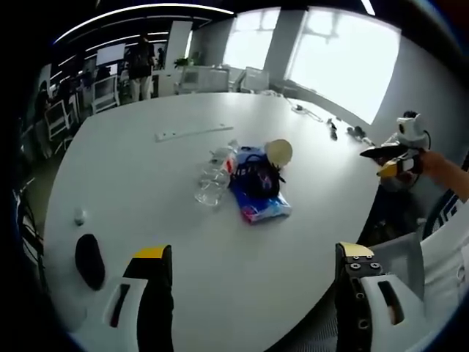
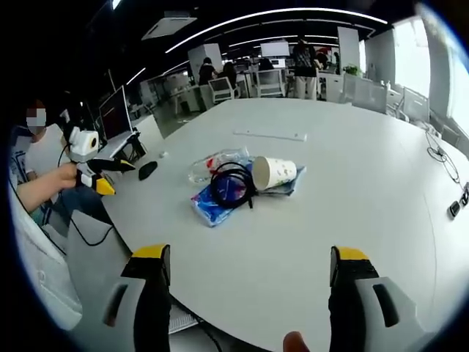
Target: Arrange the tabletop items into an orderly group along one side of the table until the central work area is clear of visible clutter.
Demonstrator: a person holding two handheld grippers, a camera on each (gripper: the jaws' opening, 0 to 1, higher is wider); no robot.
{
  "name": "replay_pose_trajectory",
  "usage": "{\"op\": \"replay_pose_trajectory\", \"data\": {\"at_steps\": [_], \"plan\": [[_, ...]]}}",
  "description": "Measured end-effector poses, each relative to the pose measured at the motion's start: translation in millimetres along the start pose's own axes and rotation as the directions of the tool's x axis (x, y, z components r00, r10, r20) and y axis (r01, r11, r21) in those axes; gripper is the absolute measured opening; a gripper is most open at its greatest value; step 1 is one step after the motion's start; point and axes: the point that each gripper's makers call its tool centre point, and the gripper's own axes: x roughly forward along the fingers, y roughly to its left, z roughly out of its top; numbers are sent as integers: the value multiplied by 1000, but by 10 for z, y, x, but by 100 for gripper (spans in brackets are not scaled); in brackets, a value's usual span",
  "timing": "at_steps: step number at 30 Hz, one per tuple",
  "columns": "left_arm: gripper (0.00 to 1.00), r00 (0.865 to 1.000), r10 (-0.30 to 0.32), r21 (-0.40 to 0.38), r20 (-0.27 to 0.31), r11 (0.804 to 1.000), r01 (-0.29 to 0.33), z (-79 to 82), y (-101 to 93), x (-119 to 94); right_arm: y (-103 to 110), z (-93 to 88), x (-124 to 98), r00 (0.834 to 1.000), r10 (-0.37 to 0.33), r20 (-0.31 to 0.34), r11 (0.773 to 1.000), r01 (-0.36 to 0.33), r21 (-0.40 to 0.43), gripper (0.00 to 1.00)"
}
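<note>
One bottle, one cup, one cable

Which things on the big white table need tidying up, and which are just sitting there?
To tidy:
paper cup
black cable
clear plastic bottle
blue packet

Just there:
white power strip
black mouse
cables by the window

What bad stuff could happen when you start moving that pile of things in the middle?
The paper cup lies on its side atop the blue packet, so it might roll off when nudged. The black cable is coiled over the packet and may snag or drag neighbours. The clear bottle also lies flat and could roll across the table.
</note>
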Motion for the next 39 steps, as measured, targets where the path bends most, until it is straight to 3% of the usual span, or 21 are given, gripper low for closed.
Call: {"op": "replay_pose_trajectory", "data": {"at_steps": [23,39], "plan": [[88,1000,-2,22,0,1000,2,202,98,202,-40,94,216,999,33,-12,999,-33,-21,88],[88,1000,-13,28,-23,1000,14,238,85,347,-96,161,296,999,47,-23,998,-47,-37,87]]}}
